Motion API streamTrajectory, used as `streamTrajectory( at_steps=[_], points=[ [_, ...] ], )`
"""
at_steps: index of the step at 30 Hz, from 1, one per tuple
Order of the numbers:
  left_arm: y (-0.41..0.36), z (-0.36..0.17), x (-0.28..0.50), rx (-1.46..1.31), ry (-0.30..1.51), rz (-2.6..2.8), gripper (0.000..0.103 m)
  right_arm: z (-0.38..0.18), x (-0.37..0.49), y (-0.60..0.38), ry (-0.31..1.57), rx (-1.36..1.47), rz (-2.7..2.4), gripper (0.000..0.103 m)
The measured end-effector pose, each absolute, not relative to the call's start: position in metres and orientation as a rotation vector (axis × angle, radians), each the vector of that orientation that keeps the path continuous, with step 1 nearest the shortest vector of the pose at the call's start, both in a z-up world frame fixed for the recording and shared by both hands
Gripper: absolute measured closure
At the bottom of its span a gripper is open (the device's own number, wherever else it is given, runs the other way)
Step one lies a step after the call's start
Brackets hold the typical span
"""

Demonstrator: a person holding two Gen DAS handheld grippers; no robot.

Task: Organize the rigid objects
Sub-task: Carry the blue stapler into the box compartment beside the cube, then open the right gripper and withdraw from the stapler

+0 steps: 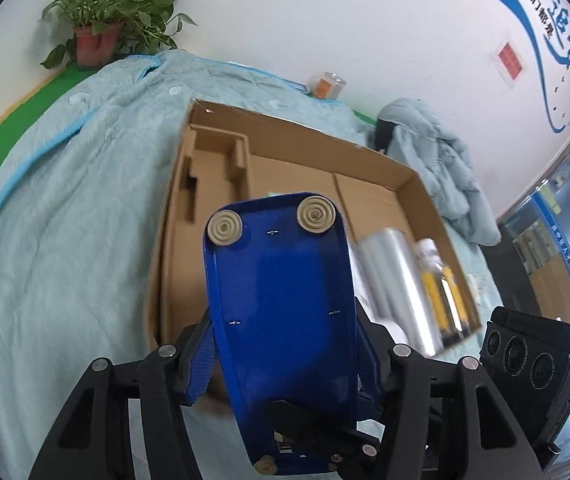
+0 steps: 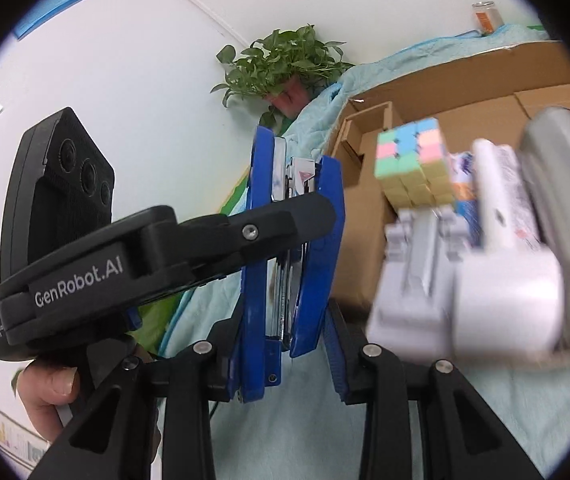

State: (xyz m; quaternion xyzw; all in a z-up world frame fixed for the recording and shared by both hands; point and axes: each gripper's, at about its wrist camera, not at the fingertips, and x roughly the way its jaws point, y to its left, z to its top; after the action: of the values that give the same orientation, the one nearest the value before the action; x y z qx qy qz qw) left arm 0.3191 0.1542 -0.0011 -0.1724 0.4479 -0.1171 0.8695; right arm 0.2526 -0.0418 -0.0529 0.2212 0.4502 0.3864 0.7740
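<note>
A blue stapler [image 1: 281,280] hangs in the air over the near edge of a cardboard box [image 1: 305,136]. The left wrist view shows its underside with two round rubber feet. My left gripper [image 1: 283,340] is shut on its two long sides with the blue pads. In the right wrist view the stapler [image 2: 257,240] stands edge-on, and my right gripper [image 2: 289,352] is shut on its base and top. The left gripper's black finger [image 2: 285,220] crosses in front of it, with a hand [image 2: 49,392] on the handle.
The box holds a silver cylinder [image 1: 397,288], a yellow-labelled bottle [image 1: 441,280], a pastel puzzle cube [image 2: 413,156] and a blurred grey-white object [image 2: 465,292]. It lies on a light blue bedspread [image 1: 65,240]. A potted plant [image 1: 97,36], an orange jar [image 1: 327,86] and a crumpled quilt [image 1: 437,160] stand behind.
</note>
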Motion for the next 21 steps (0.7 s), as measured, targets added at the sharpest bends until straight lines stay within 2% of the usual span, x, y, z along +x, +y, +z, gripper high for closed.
streamTrajectory(
  at_steps=[6,7,8,10,14,19,21],
  points=[
    [0.172,-0.024,0.381,-0.373,1.003,-0.255,0.047,-0.065,0.294,-0.02,1.013,0.475,0.764,0.066],
    [0.174,-0.027,0.385,-0.362,1.002,-0.233,0.045,-0.065,0.292,-0.021,1.024,0.476,0.753,0.054],
    [0.176,-0.028,0.386,-0.347,0.983,-0.213,0.043,-0.065,0.288,-0.021,1.022,0.472,0.762,0.033],
    [0.179,-0.028,0.379,-0.343,0.944,-0.196,0.034,-0.059,0.272,-0.024,0.961,0.434,0.779,0.021],
    [0.178,-0.008,0.348,-0.267,0.83,-0.143,0.032,-0.046,0.237,-0.033,0.895,0.319,0.748,0.016],
    [0.152,0.016,0.29,-0.167,0.674,-0.074,0.003,-0.041,0.207,-0.052,0.835,0.231,0.675,0.016],
    [0.136,0.021,0.26,-0.115,0.598,-0.039,0.001,-0.043,0.199,-0.064,0.82,0.192,0.611,0.016]
  ],
)
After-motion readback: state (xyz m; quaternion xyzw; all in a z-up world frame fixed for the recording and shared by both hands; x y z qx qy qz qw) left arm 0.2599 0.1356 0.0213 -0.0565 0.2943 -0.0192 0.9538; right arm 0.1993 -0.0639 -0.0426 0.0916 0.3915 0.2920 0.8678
